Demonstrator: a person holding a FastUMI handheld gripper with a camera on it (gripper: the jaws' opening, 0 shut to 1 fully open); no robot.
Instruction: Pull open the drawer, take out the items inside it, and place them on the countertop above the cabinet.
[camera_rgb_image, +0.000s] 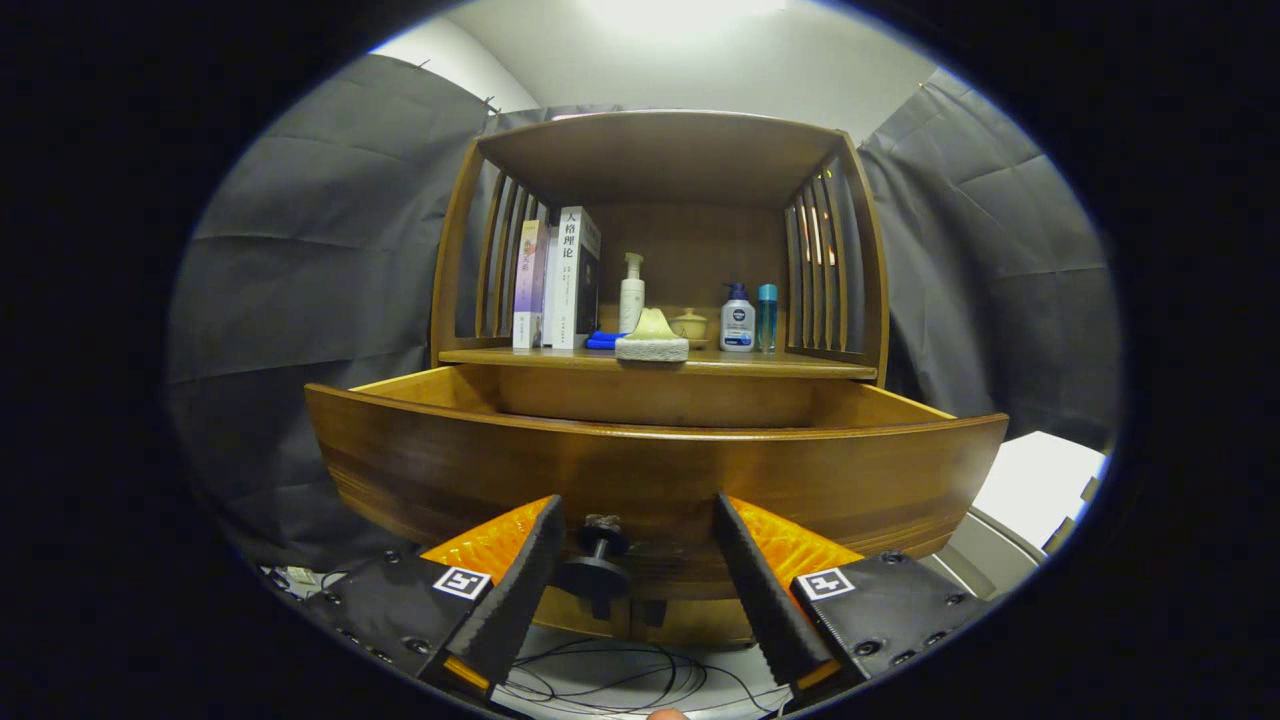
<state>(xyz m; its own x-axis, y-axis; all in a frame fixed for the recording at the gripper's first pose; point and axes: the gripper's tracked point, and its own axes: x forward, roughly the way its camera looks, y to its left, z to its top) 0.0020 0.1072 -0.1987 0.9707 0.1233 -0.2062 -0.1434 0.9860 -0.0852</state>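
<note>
The wooden cabinet's drawer (820, 470) stands pulled out toward me, its curved front panel just ahead of my fingers. Its dark round knob (597, 562) sits between them, nearer the left finger, touching neither. My gripper (637, 505) is open and holds nothing. The front panel hides the drawer's floor; I see just its inner side walls and back wall (650, 395), so I cannot tell what lies inside. Above the drawer runs the countertop (800, 366), where a pale yellow item on a white pad (652, 338) rests at the front edge.
On the countertop stand upright books (560, 280) at the left, a white pump bottle (631, 292), a blue cloth (603, 340), a small lidded bowl (690, 325), and two bottles (748, 318) at the right. Slatted sides and a roof enclose it. Cables (620, 675) lie below.
</note>
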